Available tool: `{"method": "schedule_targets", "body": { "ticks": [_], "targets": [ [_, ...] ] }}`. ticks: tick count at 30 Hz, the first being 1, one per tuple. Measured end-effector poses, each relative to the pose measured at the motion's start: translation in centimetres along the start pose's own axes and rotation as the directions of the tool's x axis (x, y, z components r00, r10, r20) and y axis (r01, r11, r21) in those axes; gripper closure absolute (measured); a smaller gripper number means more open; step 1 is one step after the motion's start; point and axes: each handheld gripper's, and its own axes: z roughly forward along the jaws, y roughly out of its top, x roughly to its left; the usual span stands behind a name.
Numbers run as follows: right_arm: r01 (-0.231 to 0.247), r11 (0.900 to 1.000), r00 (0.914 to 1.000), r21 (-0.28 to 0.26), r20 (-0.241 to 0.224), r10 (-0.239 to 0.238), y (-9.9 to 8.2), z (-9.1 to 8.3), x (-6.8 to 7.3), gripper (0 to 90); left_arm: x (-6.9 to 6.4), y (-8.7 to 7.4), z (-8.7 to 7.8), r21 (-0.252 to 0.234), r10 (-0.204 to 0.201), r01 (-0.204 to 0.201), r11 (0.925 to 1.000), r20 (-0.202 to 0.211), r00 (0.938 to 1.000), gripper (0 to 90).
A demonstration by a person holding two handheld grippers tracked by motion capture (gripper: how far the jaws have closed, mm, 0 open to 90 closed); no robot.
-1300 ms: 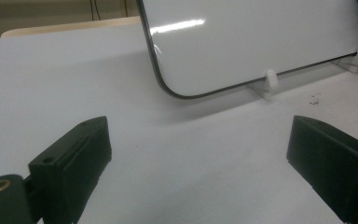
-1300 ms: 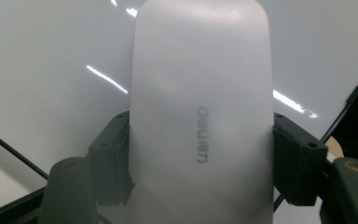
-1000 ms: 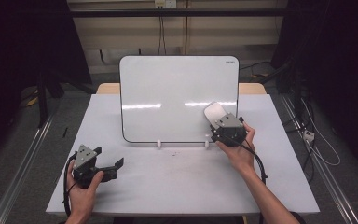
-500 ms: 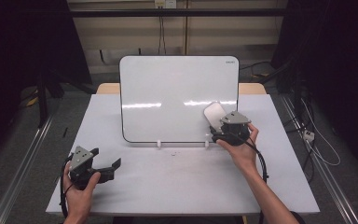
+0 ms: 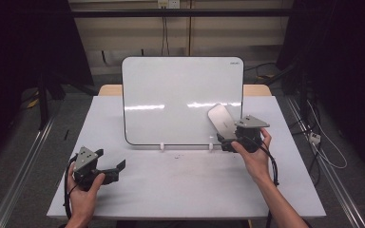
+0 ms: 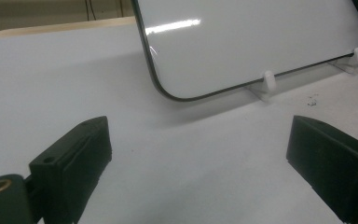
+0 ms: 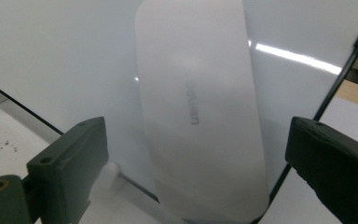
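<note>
From here I see a white table (image 5: 180,190) across the frame's lower half, black curtains (image 5: 24,42) in both upper corners, cables (image 5: 164,33) down the top-centre wall, and a metal rail (image 5: 24,166) at lower left.

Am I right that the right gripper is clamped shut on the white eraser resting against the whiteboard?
Not quite: the right gripper has just been opening, and in the right gripper view its jaws stand apart from the white eraser between them, which does rest against the whiteboard.

text | eraser (image 7: 200,116): faint grey word, possibly a brand, unreadable | whiteboard (image 5: 180,90): corner mark illegible
</note>
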Motion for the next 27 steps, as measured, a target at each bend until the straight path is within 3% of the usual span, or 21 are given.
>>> {"method": "schedule_targets", "body": {
  "ticks": [10,18,27],
  "targets": [
    [-0.041,0.9991,0.9991,0.009,-0.013,0.041,-1.0,-1.6,-0.6,5.6,0.0,0.0,0.0,-0.003,-0.005,0.005,1.0,-0.004,1.0,6.5],
    [-0.064,0.9979,0.9966,-0.002,0.051,0.064,-2.6,-2.8,-0.6,6.6,0.0,0.0,-0.1,-0.011,-0.013,0.013,0.9999,-0.006,0.9999,6.5],
    [-0.094,0.9953,0.9925,-0.022,0.076,0.096,-4.6,-4.0,-1.1,8.3,0.0,0.1,-0.1,-0.005,0.002,-0.002,1.0,-0.013,0.9999,6.5]
  ]
}}
